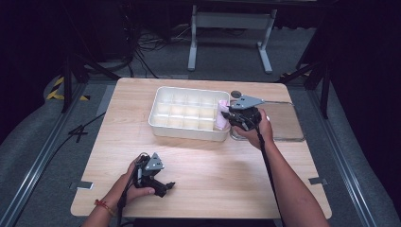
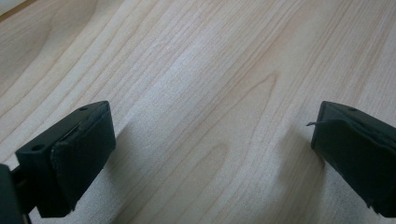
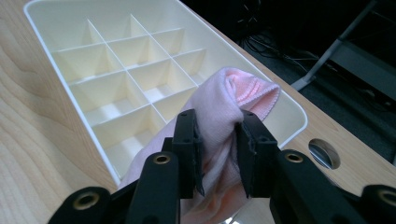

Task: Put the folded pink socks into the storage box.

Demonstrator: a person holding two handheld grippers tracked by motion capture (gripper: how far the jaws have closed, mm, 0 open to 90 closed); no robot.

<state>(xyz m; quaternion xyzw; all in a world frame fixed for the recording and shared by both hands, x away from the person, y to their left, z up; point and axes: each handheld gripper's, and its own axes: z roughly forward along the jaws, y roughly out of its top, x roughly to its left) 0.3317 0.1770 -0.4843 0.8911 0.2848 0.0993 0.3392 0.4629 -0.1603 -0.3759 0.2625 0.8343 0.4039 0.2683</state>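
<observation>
Clearly a pink cloth [image 3: 224, 107] is pinched between the jaws of the right gripper [image 1: 230, 115], bunched into a roll, and is held over the right end of the white tray [image 1: 161, 124], which lies on the far half of the desk [image 1: 213, 161]. Its folded end stands above the compartments at that end, while the rest hangs down at the tray's right wall. For the step to be done well, the roll should be brought squarely over one compartment and lowered until the dividers surround it before the jaws are spread; loose fabric draped over a divider or the rim would probably pull the roll back out. The right hand [image 1: 257, 130] is stretched from the desk's right side, the gripper pointed leftward at the tray and tilted slightly down. The left gripper [image 1: 158, 182] is rested near the desk's near edge, left of centre, its jaws spread wide over bare wood with nothing between them, the left hand [image 1: 135, 187] wrapped around it.
</observation>
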